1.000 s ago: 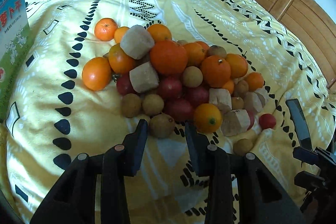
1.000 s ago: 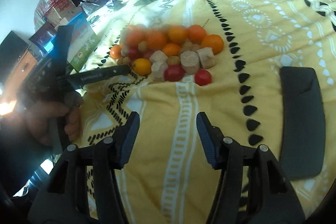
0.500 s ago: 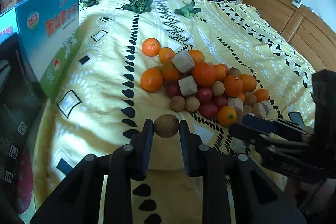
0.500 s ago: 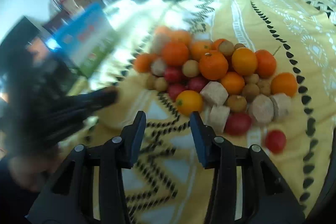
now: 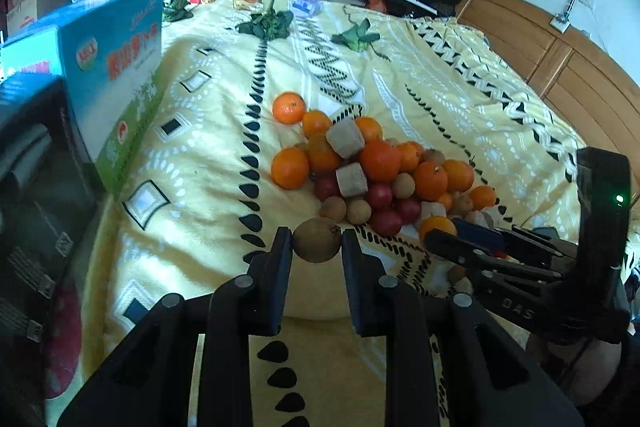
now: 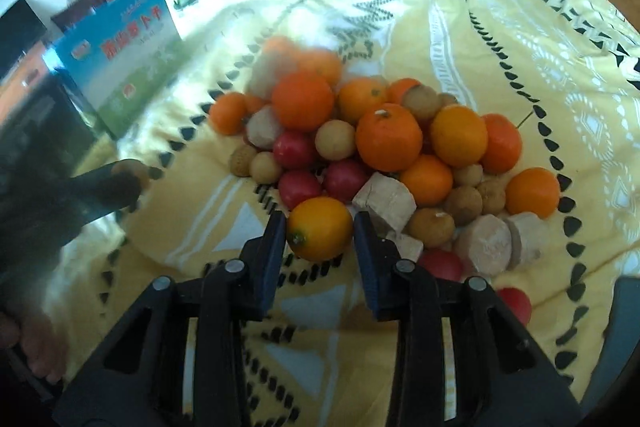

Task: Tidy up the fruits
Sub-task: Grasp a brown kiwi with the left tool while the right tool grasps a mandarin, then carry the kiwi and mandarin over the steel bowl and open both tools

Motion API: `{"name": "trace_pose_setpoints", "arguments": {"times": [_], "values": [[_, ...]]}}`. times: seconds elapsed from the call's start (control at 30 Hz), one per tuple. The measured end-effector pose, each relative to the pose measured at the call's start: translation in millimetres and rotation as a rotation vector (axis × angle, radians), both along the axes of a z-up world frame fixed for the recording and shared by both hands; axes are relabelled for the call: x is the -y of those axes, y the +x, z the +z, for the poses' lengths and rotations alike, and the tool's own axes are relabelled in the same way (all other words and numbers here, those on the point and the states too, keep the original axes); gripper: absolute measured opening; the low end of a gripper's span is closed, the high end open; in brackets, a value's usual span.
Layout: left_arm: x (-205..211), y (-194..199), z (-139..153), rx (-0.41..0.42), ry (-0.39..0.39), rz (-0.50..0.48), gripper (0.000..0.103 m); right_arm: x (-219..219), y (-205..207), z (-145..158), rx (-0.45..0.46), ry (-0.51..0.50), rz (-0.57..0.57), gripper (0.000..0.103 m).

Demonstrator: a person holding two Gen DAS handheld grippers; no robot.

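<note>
Already mid-sort: left tool pinched on round brown longan, lifted clear of mixed fruit pile on yellow patterned bedspread. Right tool spread around yellow-orange kumquat at pile's near edge, contact unclear. Next, likely: squeezed shut without nudging neighbouring pale tan chunk, then carried off.

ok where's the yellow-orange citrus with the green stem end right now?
Right wrist view, lower centre: the yellow-orange citrus sits between the right gripper fingers at the near edge of the fruit pile, red fruit behind it, a beige chunk to its right.
</note>
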State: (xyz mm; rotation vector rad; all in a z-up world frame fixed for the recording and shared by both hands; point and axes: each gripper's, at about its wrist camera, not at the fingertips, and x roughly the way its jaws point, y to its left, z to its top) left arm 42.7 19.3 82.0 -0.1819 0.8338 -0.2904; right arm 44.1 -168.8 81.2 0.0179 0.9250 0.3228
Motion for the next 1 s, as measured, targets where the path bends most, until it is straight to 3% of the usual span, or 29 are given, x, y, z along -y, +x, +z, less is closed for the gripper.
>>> {"name": "trace_pose_setpoints", "arguments": {"times": [0.27,0.4,0.57,0.77,0.9,1.0], "values": [[-54,-34,68,0.128,-0.007,0.107,0.025,-44,-25,88,0.168,0.068,0.108,0.035],[-117,-59,105,0.182,0.019,0.25,0.025,-101,-32,135,0.244,0.108,0.24,0.035],[-218,-101,132,0.204,0.069,0.47,0.025,-188,-46,170,0.283,0.154,0.43,0.035],[-332,-136,117,0.11,0.108,0.712,0.025,-304,-60,180,0.223,0.212,0.66,0.035],[-381,-148,82,0.002,0.069,0.792,0.025,-370,-68,155,0.114,0.216,0.755,0.035],[-393,-155,64,-0.035,0.041,0.815,0.025,-401,-66,129,0.021,0.197,0.781,0.035]]}}
